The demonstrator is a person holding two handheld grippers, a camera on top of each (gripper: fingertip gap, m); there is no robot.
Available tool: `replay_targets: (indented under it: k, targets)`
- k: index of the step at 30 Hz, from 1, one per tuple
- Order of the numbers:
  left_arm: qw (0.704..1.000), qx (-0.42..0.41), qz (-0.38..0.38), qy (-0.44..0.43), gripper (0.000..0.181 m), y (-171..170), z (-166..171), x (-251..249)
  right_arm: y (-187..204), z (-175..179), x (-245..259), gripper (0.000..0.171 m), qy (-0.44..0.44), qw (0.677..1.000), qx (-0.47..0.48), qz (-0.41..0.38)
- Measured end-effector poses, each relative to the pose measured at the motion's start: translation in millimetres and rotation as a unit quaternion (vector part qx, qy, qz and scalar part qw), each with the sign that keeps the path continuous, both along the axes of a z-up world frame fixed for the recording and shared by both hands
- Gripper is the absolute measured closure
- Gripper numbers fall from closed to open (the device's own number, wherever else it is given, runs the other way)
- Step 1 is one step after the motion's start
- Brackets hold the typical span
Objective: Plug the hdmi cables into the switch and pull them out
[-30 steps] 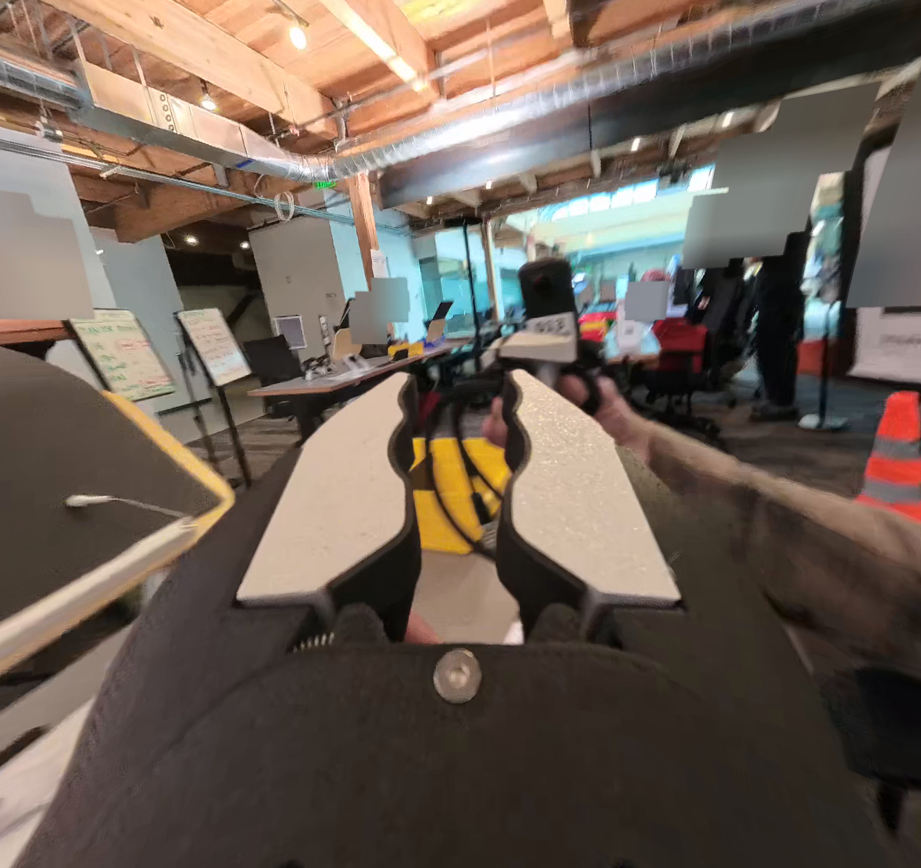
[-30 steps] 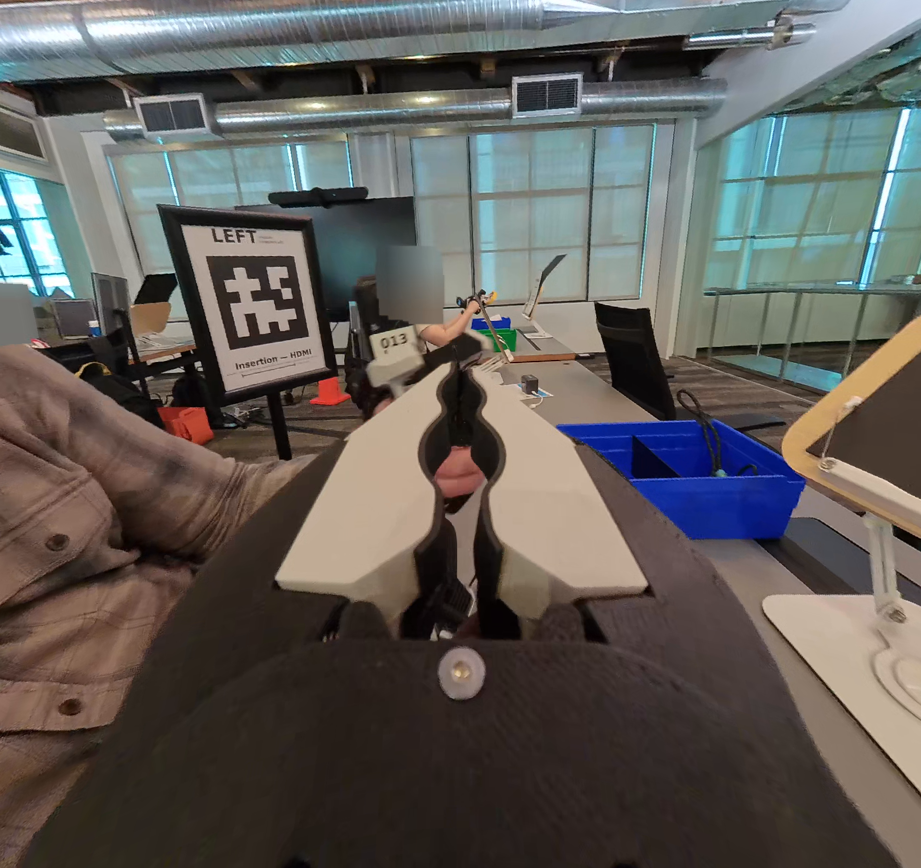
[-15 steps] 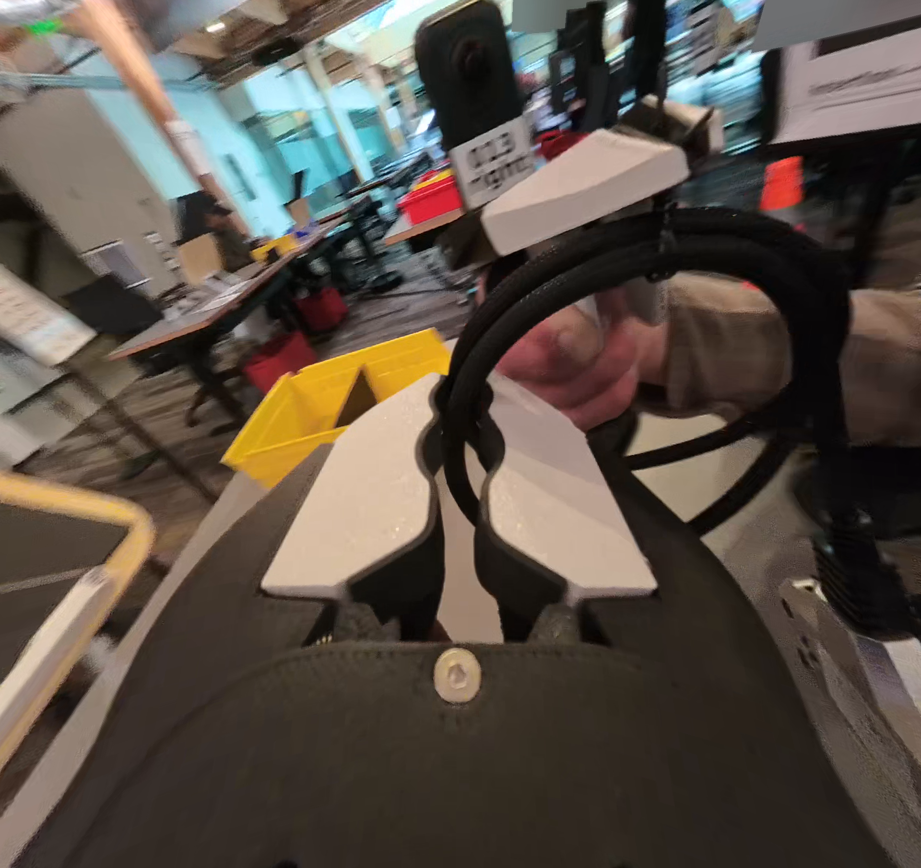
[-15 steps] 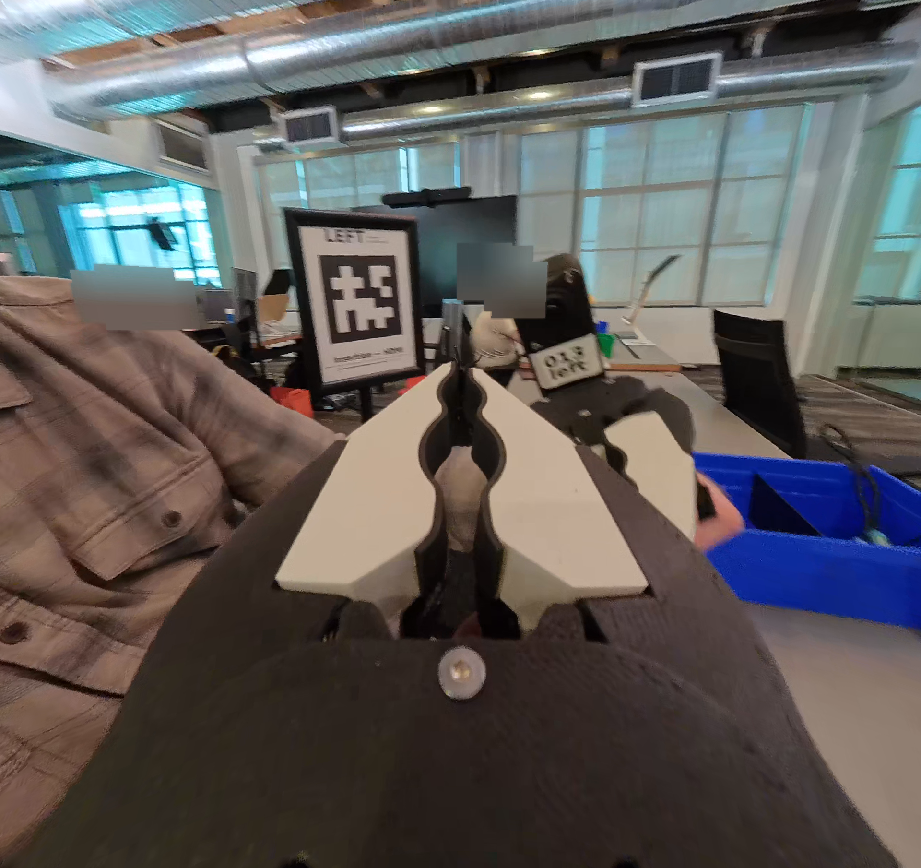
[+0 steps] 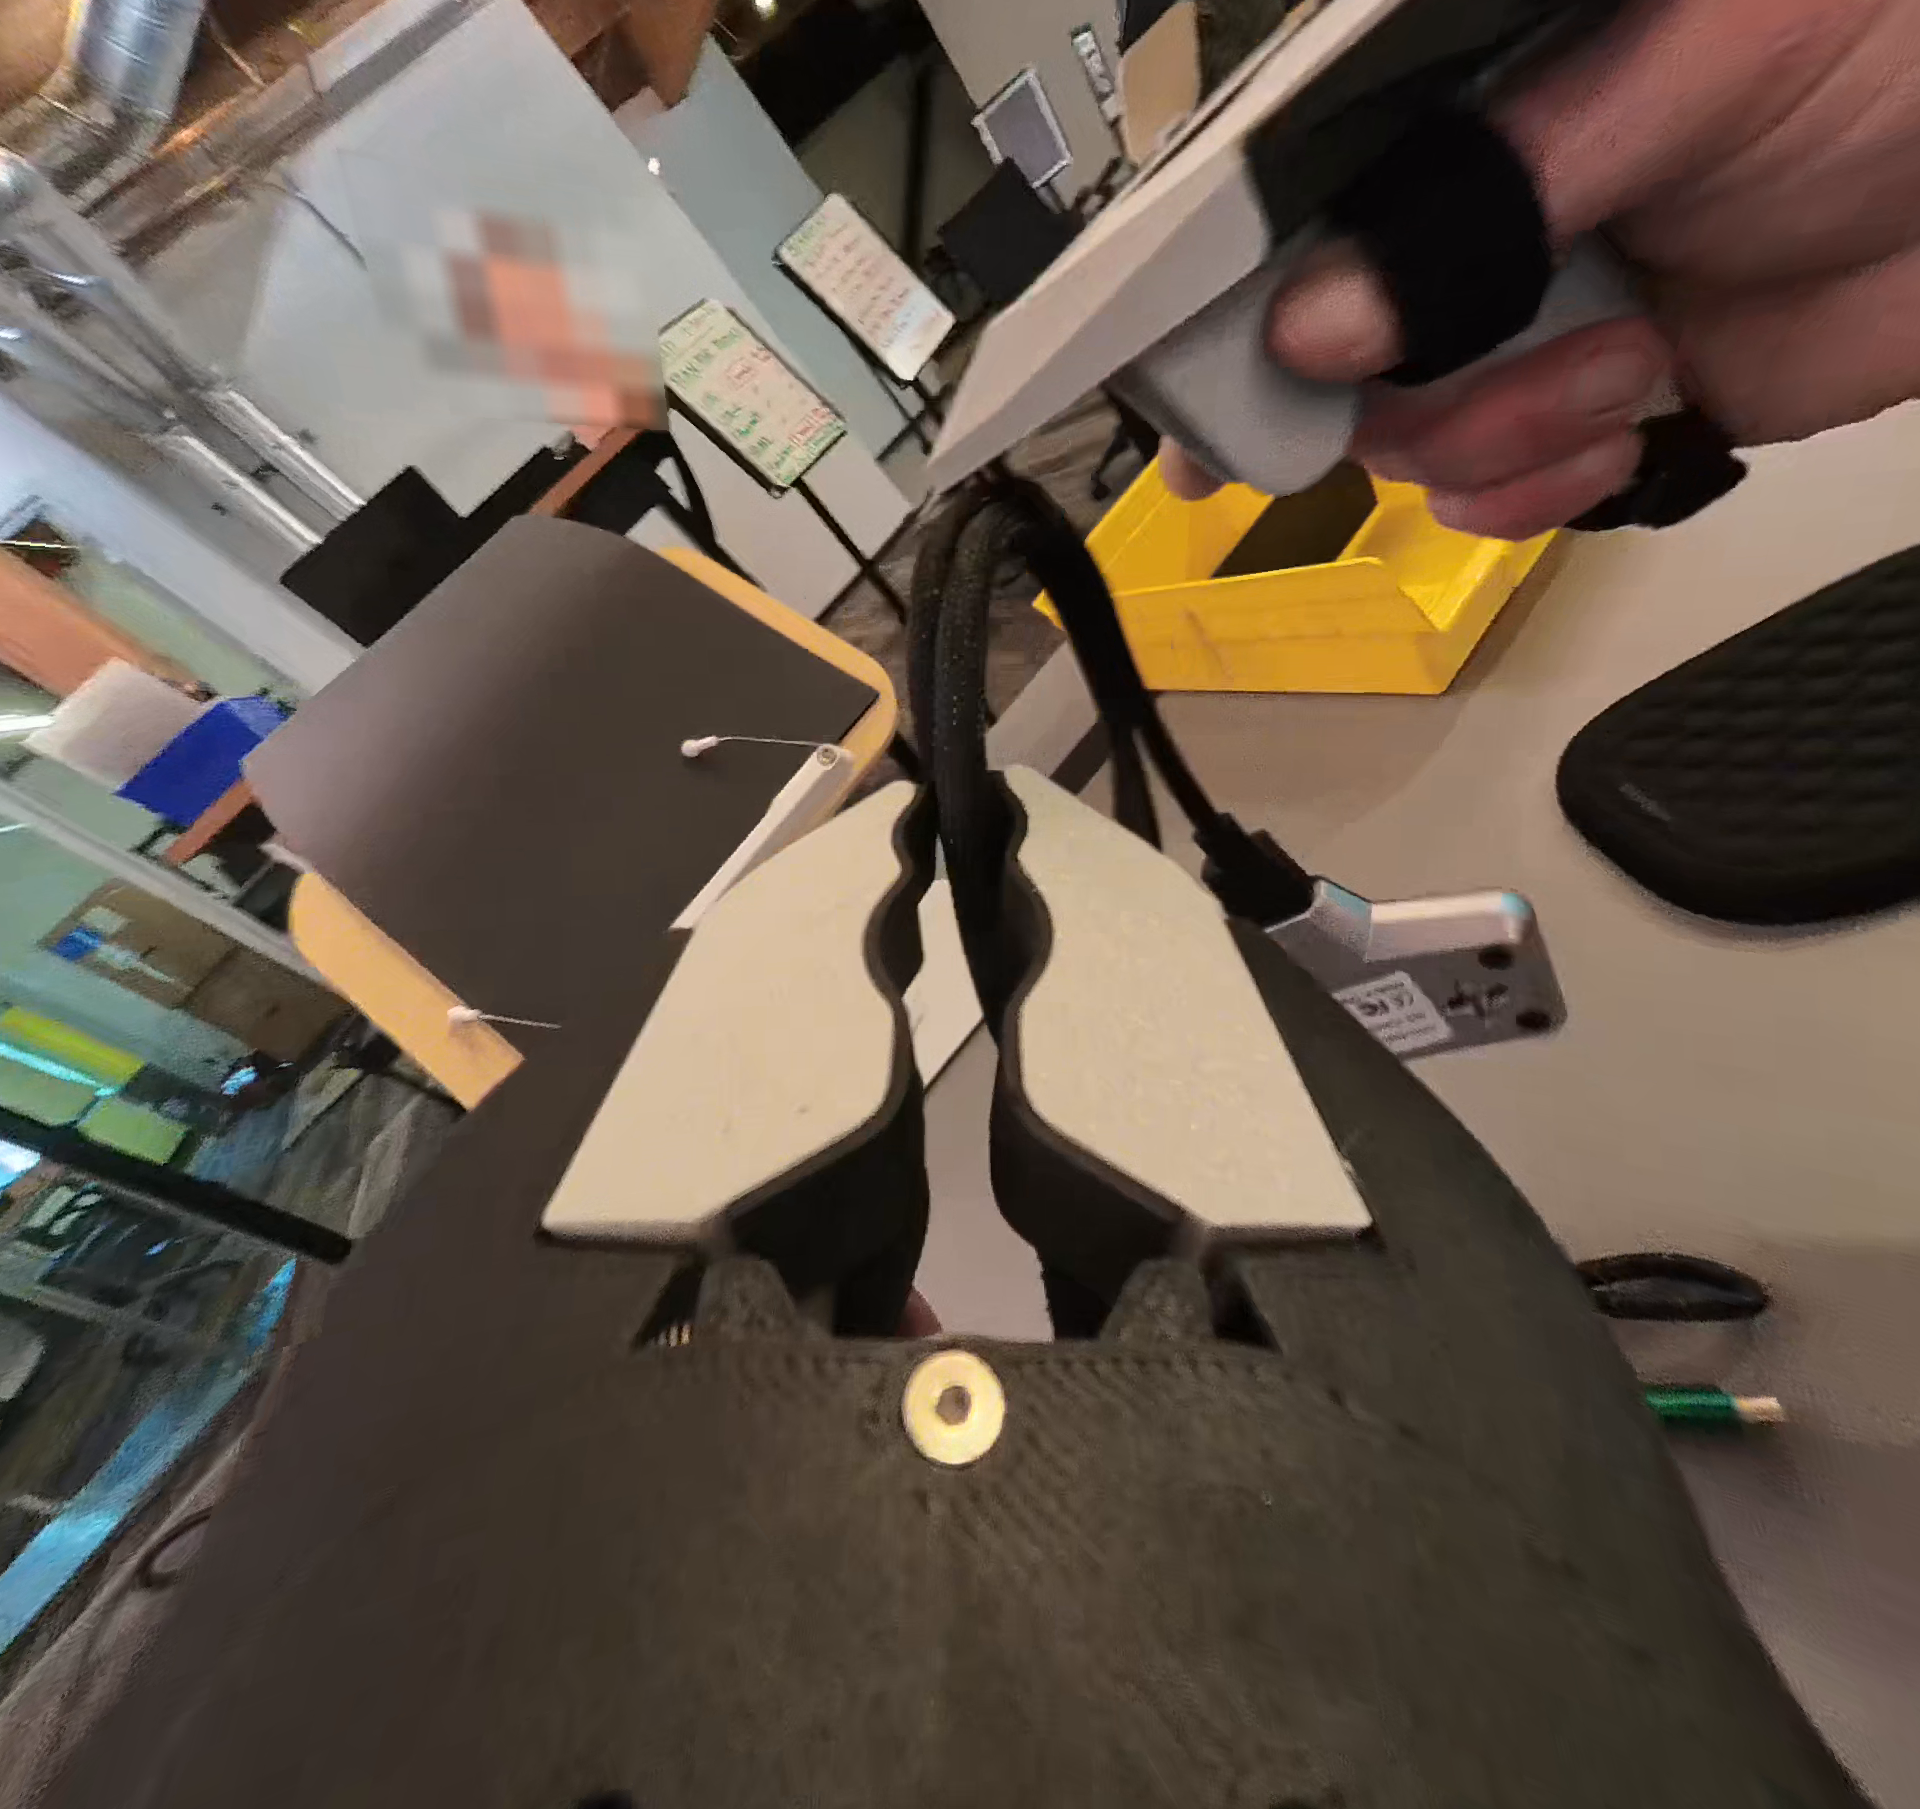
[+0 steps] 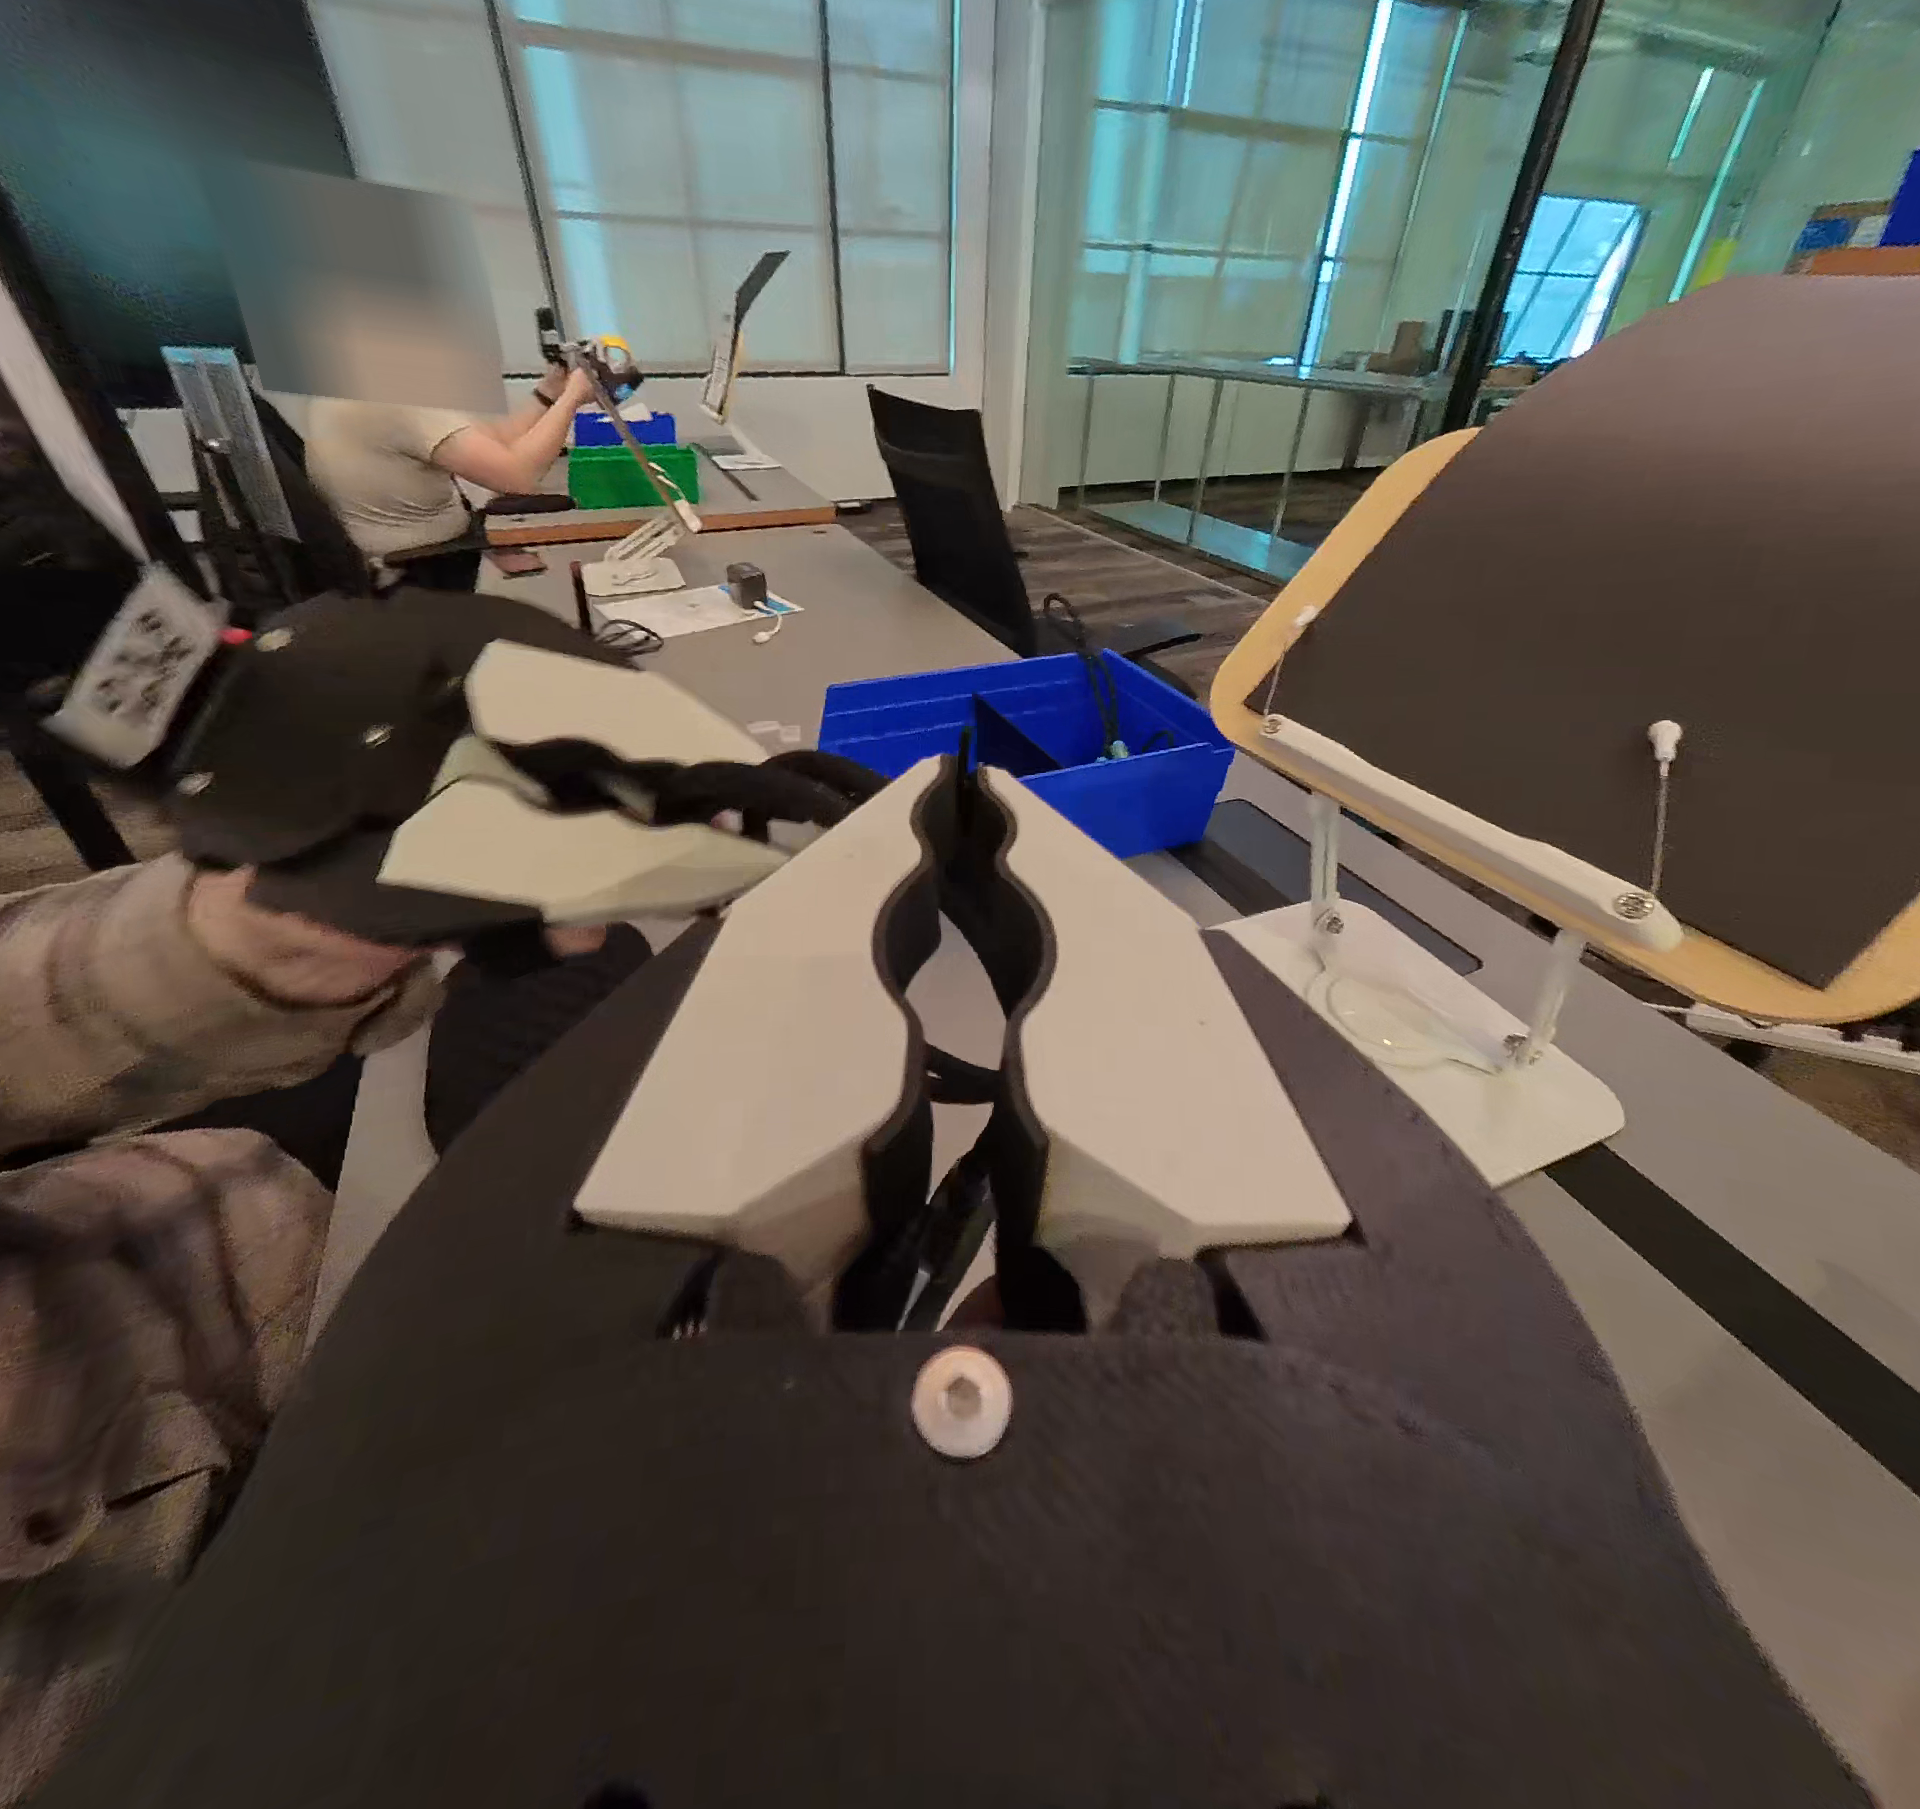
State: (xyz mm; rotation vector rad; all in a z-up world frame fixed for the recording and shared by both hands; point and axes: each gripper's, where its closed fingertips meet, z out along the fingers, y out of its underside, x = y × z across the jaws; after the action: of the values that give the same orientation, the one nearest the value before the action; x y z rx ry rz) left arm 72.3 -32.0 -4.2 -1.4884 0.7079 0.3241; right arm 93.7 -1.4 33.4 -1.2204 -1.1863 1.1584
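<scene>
The left wrist view sits just behind the left gripper (image 5: 961,824) and looks forward along its fingers, rolled to one side so the table (image 5: 1662,1188) and room slant. It faces low across the table toward a yellow bin (image 5: 1299,616), with the right gripper (image 5: 1091,346) very near at the upper right. The right wrist view sits just behind the right gripper (image 6: 961,793) and looks nearly level down the long table (image 6: 1714,1188) toward a blue bin (image 6: 1039,772) and the windows (image 6: 727,149), with the left gripper (image 6: 727,824) close at its left. Both views share the black cable (image 5: 961,720), the table and the tilted dark board (image 5: 540,720) on its stand, and each shows the other gripper.
</scene>
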Motion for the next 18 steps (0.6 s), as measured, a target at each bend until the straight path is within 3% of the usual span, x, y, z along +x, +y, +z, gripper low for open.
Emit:
replay_targets:
  k: [8, 15, 18]
  targets:
    - [0.996, 0.038, 0.007, 0.083, 0.162, -0.1, -26.7, 63.4, -3.9, 1.9, -4.8, 0.171, -0.003, 1.000, 0.011, -0.010]
    - [0.996, 0.028, -0.021, 0.077, 0.160, 23.6, -40.2, 80.3, -18.1, 0.3, -6.9, 0.171, 0.003, 0.999, 0.008, 0.043]
    - [0.997, 0.019, -0.066, 0.034, 0.157, 23.6, -38.0, 88.0, -19.9, 3.5, -2.7, 0.171, 0.022, 0.998, -0.007, 0.064]
